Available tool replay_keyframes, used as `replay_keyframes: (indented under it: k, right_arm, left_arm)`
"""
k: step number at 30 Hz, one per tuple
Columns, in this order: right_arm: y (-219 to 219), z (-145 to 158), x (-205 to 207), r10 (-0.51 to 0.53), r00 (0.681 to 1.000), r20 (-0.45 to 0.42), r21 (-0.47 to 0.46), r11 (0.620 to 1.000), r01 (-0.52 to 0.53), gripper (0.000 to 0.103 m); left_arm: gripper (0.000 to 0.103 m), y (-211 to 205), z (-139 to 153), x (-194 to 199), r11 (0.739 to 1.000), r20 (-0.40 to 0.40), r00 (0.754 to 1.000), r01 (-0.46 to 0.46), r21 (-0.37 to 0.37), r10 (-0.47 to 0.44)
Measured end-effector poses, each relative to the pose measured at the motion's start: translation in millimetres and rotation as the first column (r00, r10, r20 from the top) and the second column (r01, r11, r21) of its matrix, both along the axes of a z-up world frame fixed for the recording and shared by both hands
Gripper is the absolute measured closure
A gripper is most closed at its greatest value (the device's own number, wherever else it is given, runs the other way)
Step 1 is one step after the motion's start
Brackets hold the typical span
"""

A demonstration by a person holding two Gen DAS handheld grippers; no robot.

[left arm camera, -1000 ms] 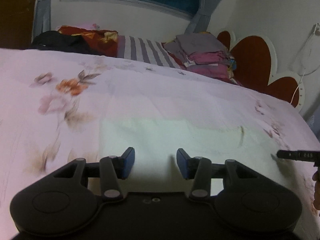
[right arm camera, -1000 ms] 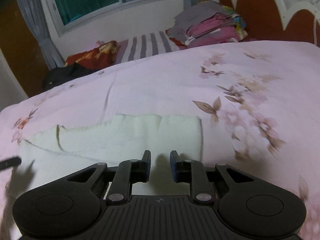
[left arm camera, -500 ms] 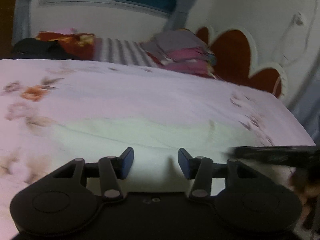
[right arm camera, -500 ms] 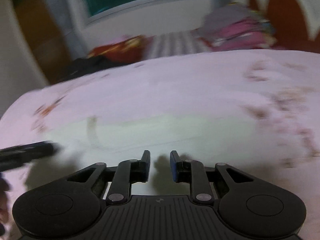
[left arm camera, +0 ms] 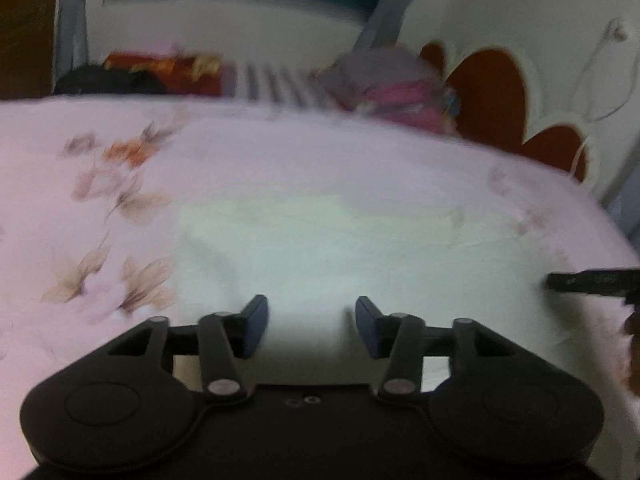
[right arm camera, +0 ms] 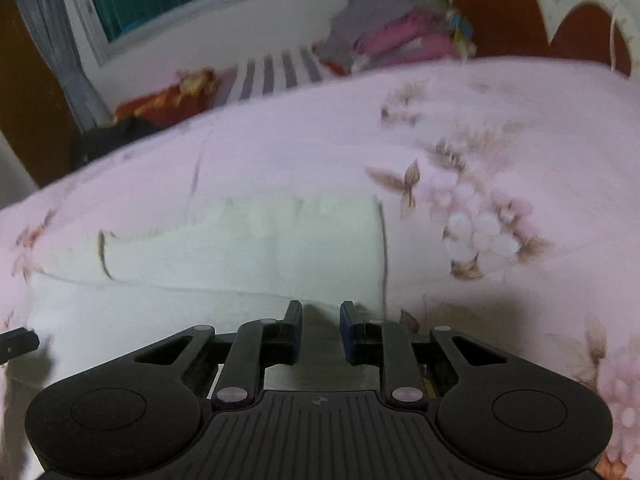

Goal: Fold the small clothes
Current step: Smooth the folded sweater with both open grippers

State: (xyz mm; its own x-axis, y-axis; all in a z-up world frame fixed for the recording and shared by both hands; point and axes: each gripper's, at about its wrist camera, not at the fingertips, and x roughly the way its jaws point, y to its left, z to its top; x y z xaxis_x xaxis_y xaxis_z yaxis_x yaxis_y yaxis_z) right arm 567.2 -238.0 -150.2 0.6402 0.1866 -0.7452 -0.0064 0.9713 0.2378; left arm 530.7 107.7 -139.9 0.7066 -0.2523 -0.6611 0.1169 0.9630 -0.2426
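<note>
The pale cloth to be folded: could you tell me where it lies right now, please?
The pale cloth lies flat on the pink floral bedspread, just ahead of both grippers and nearer than the stack of folded clothes.

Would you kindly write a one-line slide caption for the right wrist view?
Right hand-held gripper, jaws apart and empty, poised over a pale folded cloth on the pink floral bedspread.

the small garment (right arm camera: 248,248) is pale cream, nearly white, plain. the bedspread (left arm camera: 280,148) is soft pink with a print of brown leaves and orange and pink flowers. both grippers are black; the left gripper (left arm camera: 311,322) has dark blue pads. the headboard (left arm camera: 488,92) is brick red, edged in white scallops. a striped cloth (right arm camera: 276,74) is grey and white. the folded pile (right arm camera: 400,36) is grey over magenta. the curtains (right arm camera: 52,40) are grey.
</note>
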Motion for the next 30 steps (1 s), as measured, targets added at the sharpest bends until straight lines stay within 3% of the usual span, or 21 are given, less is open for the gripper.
replay_keyframes:
  k: [2, 7, 10, 11, 13, 17, 18, 21, 24, 26, 28, 30]
  right_arm:
    - [21, 12, -12, 0.067, 0.997, 0.05, 0.023, 0.997, -0.068, 0.081]
    - [72, 0, -35, 0.237, 0.971, 0.033, -0.033, 0.971, -0.236, 0.081]
    - [53, -15, -38, 0.141, 0.99, -0.007, -0.068, 0.988, -0.141, 0.081]
    - [42, -18, -38, 0.094, 0.996, -0.012, -0.076, 0.993, -0.094, 0.081]
    - [19, -18, -41, 0.024, 0.999, -0.024, -0.054, 0.998, -0.025, 0.082]
    - [9, -7, -41, 0.007, 1.0, 0.01, 0.0, 1.0, -0.008, 0.081]
    - [6, -11, -38, -0.007, 1.0, -0.011, 0.023, 1.0, 0.007, 0.081]
    - [8, -11, -31, -0.023, 0.998, -0.061, 0.026, 0.999, 0.024, 0.081]
    - [11, 9, -41, -0.017, 1.0, -0.016, 0.036, 0.999, 0.018, 0.081]
    - [6, 14, -51, -0.044, 0.999, -0.016, 0.041, 0.998, 0.045, 0.081]
    - [1, 18, -60, -0.064, 0.998, -0.005, 0.058, 0.996, 0.064, 0.081]
    - [2, 21, -72, -0.069, 0.998, -0.004, 0.049, 0.996, 0.069, 0.081]
  left_arm:
    - [0.05, -20, 6, -8, 1.0, 0.028, 0.999, 0.029, 0.008, -0.029]
    - [0.049, -42, -5, -17, 0.985, 0.018, 0.996, 0.089, 0.15, -0.093]
    - [0.049, -23, -10, -23, 0.977, -0.004, 0.997, 0.074, 0.202, -0.074]
    - [0.05, -12, -15, -21, 0.975, -0.048, 0.997, 0.068, 0.213, -0.059]
    - [0.051, 3, -17, -24, 0.982, -0.056, 0.997, 0.056, 0.18, -0.047]
    - [0.05, 11, -9, -30, 0.995, -0.037, 0.998, 0.056, 0.088, -0.053]
    - [0.05, 9, -13, -26, 0.996, -0.063, 0.997, 0.055, 0.077, -0.05]
    - [0.05, 0, -13, -24, 0.988, -0.071, 0.995, 0.08, 0.135, -0.071]
    - [0.049, -4, -9, -31, 0.982, -0.06, 0.994, 0.098, 0.162, -0.089]
    - [0.045, -3, -9, -39, 0.983, -0.06, 0.995, 0.086, 0.165, -0.077]
    - [0.012, -4, -8, -48, 0.982, -0.045, 0.997, 0.065, 0.176, -0.058]
    - [0.013, -5, -7, -56, 0.98, -0.024, 0.998, 0.06, 0.19, -0.056]
